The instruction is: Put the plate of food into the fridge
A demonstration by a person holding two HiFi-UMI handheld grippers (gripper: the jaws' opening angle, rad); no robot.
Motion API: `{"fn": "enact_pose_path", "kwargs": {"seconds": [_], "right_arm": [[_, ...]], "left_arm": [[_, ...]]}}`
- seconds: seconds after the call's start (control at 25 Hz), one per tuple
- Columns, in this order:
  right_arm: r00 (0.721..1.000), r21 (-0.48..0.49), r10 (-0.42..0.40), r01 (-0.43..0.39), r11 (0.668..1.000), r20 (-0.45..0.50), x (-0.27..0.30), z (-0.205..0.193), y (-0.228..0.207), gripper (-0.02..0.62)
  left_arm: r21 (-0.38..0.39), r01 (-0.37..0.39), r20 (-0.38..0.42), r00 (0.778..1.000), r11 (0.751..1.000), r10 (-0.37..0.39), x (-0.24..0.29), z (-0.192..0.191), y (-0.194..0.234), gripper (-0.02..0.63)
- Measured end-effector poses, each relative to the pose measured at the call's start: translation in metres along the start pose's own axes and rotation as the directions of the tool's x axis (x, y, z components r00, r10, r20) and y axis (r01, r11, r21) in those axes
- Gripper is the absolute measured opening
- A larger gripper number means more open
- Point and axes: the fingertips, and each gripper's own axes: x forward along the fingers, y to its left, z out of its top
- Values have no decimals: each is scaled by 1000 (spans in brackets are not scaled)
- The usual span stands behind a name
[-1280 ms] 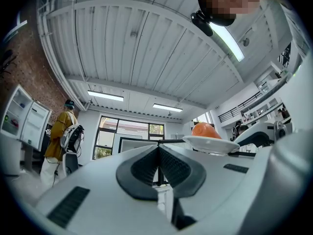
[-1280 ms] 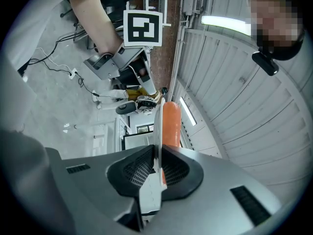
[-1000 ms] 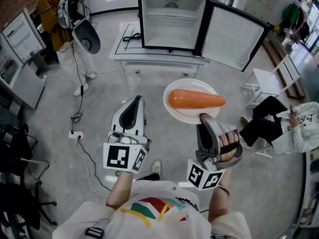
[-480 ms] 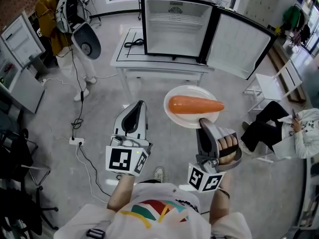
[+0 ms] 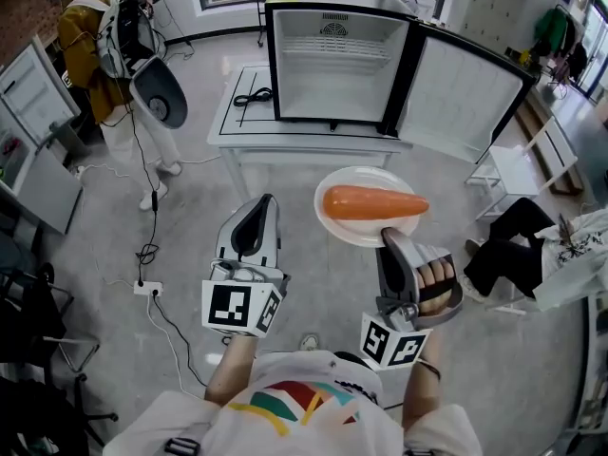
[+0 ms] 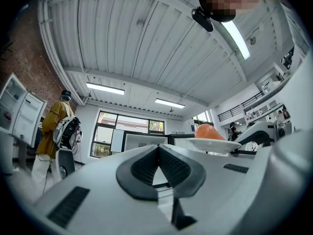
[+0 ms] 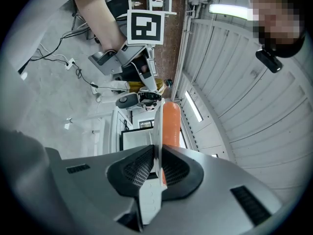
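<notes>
**A:** What's on the left?

**B:** The left gripper. Its fingers are pressed together with nothing between them.

**A:** And ahead of the fingers?

**B:** Well beyond both sets of fingertips, a small black-framed fridge stands on a white table. Its door is swung open to the right, and one wire shelf shows inside.

**A:** Where's the food?

**B:** On a round white plate, held level, near the left fingertips and to their right. It carries one long orange carrot lying crosswise. The right gripper pinches the plate's near rim. In the right gripper view the rim stands edge-on between the pads.

**A:** Anything hidden or cut off?

**B:** From above, the jaws cover the pinched bit of rim. The left gripper view catches only the carrot's end. Far right of the right fingers, a seated person is cut off by the frame's edge.
</notes>
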Motion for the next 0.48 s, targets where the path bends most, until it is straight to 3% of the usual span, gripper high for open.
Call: {"fn": "enact_pose_path", "kwargs": {"seconds": [0.48], "right_arm": [[999,22,30,-29,999,-31,35,-10,13,41]], "left_arm": [[-13,3,-48,999,1000,-3,31,-23,20,8]]}}
